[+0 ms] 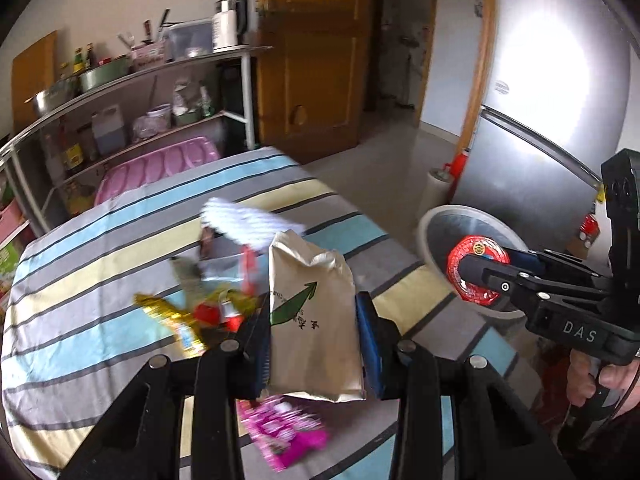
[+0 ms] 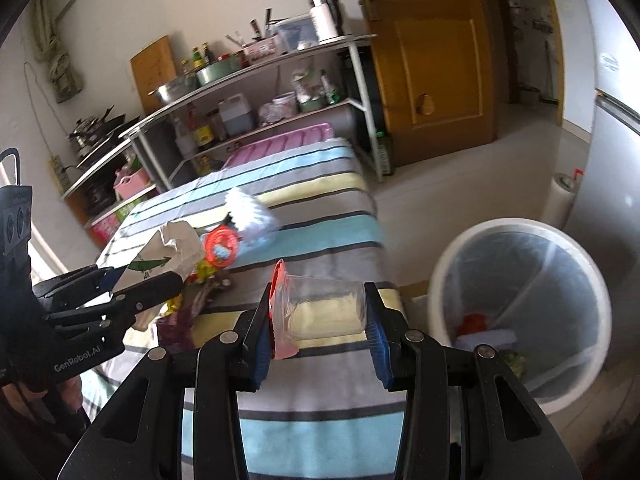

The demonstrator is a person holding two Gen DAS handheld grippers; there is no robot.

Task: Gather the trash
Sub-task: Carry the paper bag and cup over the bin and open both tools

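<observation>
My left gripper is shut on a beige paper bag with a green arrow print, held upright above the striped tablecloth. My right gripper is shut on a clear plastic cup lying sideways, its red foil lid peeled at the left pad. In the left wrist view the right gripper hangs over the white bin with the cup's red lid showing. The right wrist view shows the left gripper with the bag at the left.
Loose trash lies on the cloth: a white fluffy piece, a gold wrapper, a pink wrapper, a round red lid. The bin holds some rubbish beside the table's right edge. A metal shelf rack, a wooden door and a fridge stand beyond.
</observation>
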